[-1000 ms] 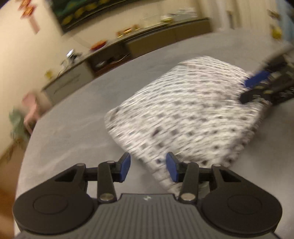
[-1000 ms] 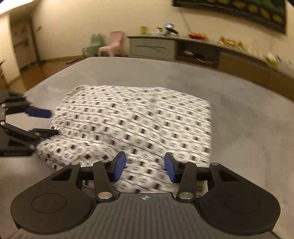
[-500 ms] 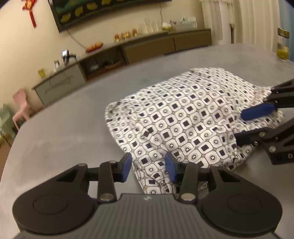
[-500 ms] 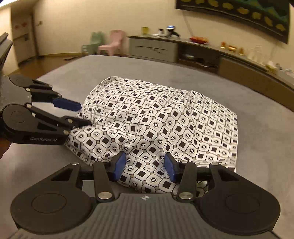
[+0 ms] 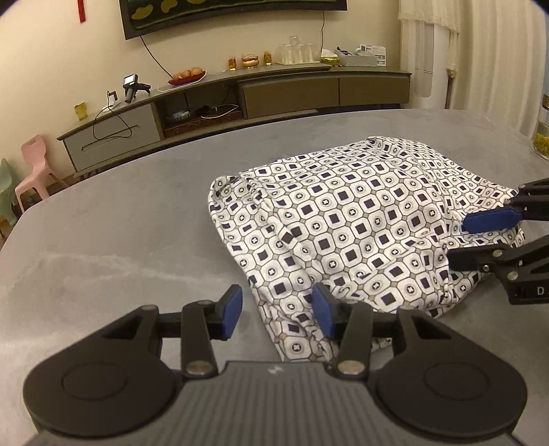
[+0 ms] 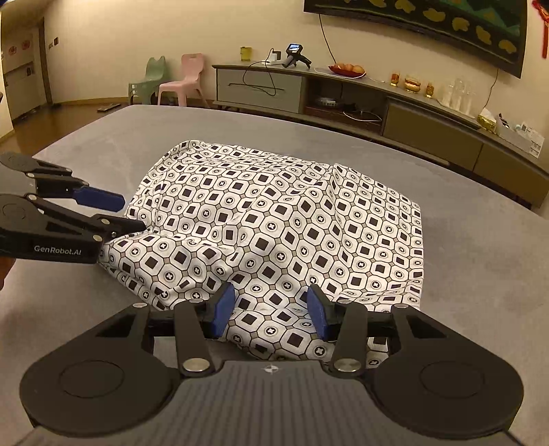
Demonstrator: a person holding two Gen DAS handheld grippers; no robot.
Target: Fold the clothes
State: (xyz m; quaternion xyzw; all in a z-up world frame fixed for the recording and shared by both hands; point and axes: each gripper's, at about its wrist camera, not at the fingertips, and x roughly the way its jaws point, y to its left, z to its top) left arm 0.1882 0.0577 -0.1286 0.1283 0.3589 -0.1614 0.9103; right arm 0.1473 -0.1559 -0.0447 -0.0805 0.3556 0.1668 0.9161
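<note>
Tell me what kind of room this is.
Most likely a home living room: a long low TV cabinet under a wall-mounted screen, a fruit plate, and small plastic chairs.

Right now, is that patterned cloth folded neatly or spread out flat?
Neither: the patterned cloth lies bunched and rumpled on the grey table, with creases and doubled edges.

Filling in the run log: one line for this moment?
garment: bunched on table | left gripper: jaws opening, nothing held | right gripper: open over near edge
</note>
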